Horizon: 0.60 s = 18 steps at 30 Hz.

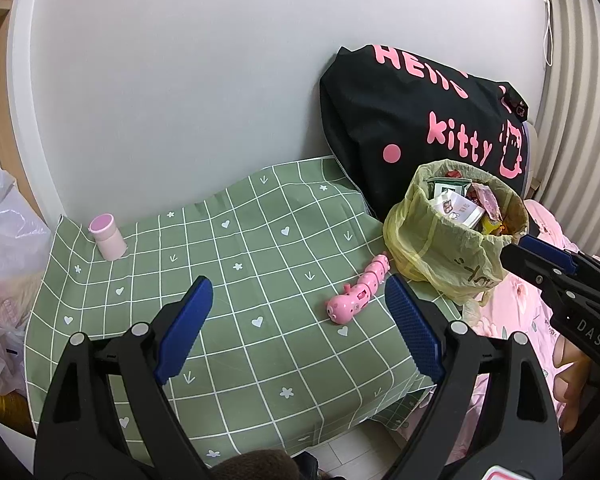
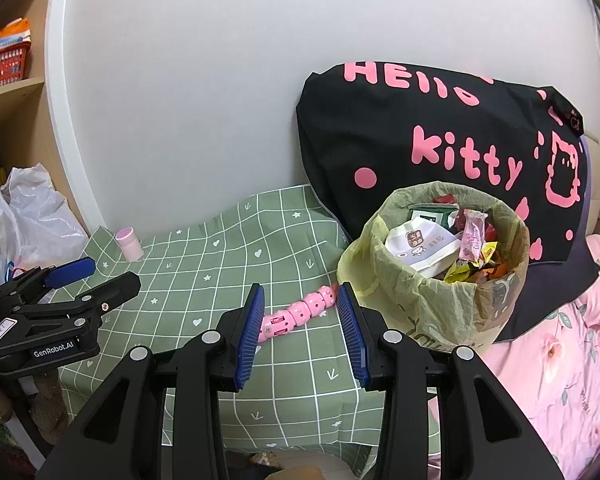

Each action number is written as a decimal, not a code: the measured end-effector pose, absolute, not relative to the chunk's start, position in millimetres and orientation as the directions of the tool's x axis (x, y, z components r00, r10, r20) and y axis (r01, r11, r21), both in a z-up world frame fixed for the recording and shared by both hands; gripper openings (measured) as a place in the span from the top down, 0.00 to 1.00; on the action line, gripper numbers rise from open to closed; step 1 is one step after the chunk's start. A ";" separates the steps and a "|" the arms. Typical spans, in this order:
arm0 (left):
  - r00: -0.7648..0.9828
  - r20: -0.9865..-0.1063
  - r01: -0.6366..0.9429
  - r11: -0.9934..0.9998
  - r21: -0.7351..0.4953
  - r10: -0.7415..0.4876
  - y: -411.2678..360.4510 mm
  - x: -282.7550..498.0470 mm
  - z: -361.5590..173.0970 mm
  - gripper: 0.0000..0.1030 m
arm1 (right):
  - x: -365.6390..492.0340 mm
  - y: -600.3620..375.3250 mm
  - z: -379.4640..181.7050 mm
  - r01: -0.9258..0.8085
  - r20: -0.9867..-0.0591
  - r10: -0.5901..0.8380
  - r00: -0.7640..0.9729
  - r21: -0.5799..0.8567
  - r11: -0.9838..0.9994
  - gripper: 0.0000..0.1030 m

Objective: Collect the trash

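Blue-padded jaws stand apart and empty on both: left gripper (image 1: 298, 320) wide, right gripper (image 2: 300, 326) narrower. Pink segmented toy (image 2: 298, 314) lies on the green checked desk (image 1: 220, 248). Trash bin (image 2: 440, 272) beside it, apparently full of wrappers, yellow liner.

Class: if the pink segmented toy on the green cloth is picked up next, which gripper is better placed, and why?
Right, probably. In its own view, the right gripper has open jaws framing the pink toy. The left gripper points at bare green cloth, the toy off to its side.
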State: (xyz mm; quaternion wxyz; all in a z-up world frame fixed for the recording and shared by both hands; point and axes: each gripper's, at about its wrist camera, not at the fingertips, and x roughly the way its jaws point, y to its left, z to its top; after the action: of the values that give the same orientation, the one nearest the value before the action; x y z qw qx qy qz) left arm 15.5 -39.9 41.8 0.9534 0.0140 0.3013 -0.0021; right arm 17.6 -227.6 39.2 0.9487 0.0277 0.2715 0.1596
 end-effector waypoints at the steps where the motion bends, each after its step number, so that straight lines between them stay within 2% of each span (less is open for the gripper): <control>1: 0.818 -0.575 0.012 1.000 0.025 0.005 -39.6 15.4 42.0 0.19 | 18.3 -227.3 39.1 -0.288 -0.506 0.319 0.802 0.141 0.947 0.65; 13: 0.818 -0.574 0.008 0.999 0.031 0.011 -39.4 14.4 41.4 0.19 | 22.3 -230.6 35.6 -0.292 -0.511 0.322 0.797 0.141 0.946 0.65; 18: 0.818 -0.575 0.013 0.999 0.038 0.011 -37.0 17.0 38.8 0.22 | 24.6 -230.0 33.9 -0.294 -0.517 0.322 0.793 0.138 0.946 0.65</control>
State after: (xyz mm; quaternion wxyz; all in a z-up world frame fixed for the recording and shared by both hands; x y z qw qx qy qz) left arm 17.0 -37.0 38.8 0.9532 0.0202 0.3016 -0.0006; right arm 24.6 -230.0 33.9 0.9465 0.0250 0.2774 0.1629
